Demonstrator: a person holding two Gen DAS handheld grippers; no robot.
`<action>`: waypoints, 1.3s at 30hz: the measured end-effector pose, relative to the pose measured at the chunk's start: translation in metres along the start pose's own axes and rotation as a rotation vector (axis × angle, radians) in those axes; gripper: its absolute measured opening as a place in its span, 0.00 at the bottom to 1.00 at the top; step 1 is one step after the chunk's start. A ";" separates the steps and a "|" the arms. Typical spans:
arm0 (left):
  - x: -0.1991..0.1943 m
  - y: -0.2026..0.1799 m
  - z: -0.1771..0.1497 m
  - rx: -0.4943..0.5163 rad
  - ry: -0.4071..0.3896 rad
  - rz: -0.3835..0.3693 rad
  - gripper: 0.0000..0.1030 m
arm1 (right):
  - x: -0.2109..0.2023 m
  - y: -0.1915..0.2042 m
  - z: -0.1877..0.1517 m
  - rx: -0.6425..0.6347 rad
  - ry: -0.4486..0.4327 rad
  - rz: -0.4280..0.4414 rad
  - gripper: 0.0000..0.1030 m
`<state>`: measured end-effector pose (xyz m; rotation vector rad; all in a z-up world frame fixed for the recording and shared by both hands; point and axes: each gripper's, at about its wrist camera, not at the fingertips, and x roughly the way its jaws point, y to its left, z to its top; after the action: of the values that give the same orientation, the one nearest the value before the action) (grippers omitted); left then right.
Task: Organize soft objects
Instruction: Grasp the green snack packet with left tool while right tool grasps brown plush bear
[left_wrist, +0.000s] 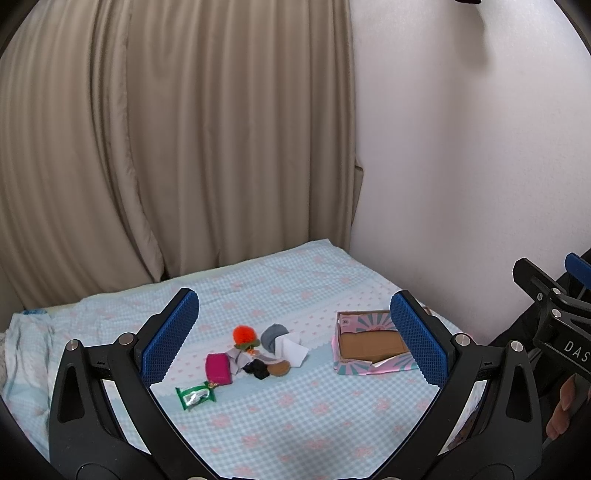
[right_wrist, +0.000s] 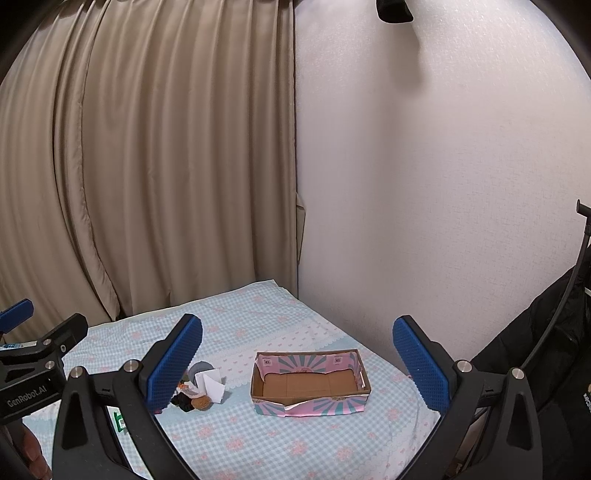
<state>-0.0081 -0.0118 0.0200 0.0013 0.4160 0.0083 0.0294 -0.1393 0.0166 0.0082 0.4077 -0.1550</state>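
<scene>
- Left tongs (left_wrist: 293, 338) hover with jaws spread wide, gripping nothing.
- Right tongs (right_wrist: 297, 365) hover alongside, jaws likewise wide apart and holding nothing.

Legible markings, as your two wrist cameras show them: on the black body of your right gripper (left_wrist: 569, 332), seen at the edge of the left wrist view, white capitals read "DAS", cut off by the frame. On the black body of your left gripper (right_wrist: 33, 384), seen in the right wrist view, white lettering reads "GenRobot.AI". The green packet (left_wrist: 195, 396) and the pink patterned cardboard box (right_wrist: 310, 380) carry print and small square code-like marks, all too small for you to read.
</scene>
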 end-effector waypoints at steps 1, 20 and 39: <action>0.000 0.000 0.000 0.000 0.001 0.000 1.00 | -0.005 0.000 0.000 0.000 -0.001 0.000 1.00; 0.033 0.060 -0.040 -0.064 0.104 0.081 1.00 | 0.036 0.028 -0.026 -0.086 0.096 0.169 1.00; 0.234 0.230 -0.182 0.089 0.367 -0.082 1.00 | 0.183 0.162 -0.144 -0.034 0.337 0.202 1.00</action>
<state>0.1303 0.2200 -0.2400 0.0712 0.7830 -0.0916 0.1628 -0.0005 -0.1920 0.0428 0.7420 0.0550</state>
